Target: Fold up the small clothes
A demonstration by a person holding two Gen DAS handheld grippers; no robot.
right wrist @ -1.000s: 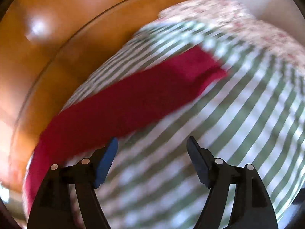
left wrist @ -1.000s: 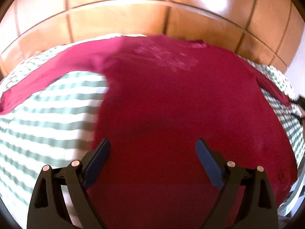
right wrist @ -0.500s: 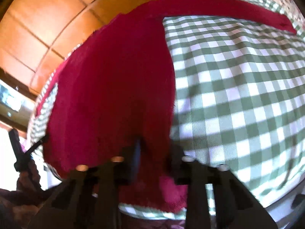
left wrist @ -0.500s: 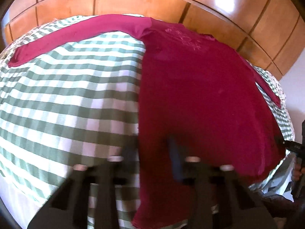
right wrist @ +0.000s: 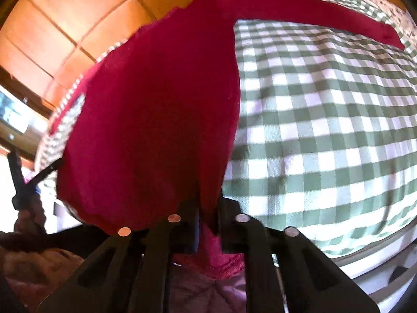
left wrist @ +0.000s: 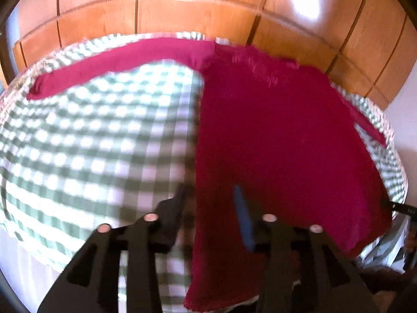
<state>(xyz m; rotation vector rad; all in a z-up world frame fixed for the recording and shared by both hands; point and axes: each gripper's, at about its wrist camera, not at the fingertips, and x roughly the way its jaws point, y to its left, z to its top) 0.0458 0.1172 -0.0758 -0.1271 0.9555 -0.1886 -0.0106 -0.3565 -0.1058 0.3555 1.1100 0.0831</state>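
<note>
A dark red long-sleeved top (left wrist: 273, 135) lies spread on a green and white checked bedcover (left wrist: 91, 140), one sleeve stretched to the far left. My left gripper (left wrist: 211, 208) is partly open over the top's left side edge near the hem, with cloth between the fingers. In the right wrist view the same top (right wrist: 156, 109) fills the left half, its other sleeve reaching far right. My right gripper (right wrist: 208, 219) is shut on the top's right hem corner.
The checked bedcover (right wrist: 325, 130) covers the bed. A wooden panelled headboard (left wrist: 195, 7) runs along the far side. A floral pillow (right wrist: 391, 7) shows at far right. The other gripper (right wrist: 20, 180) appears at the left edge.
Both grippers moved from higher over the bed down to the top's hem. The right one closed on its corner. The left one narrowed, then stands partly open over the edge.
</note>
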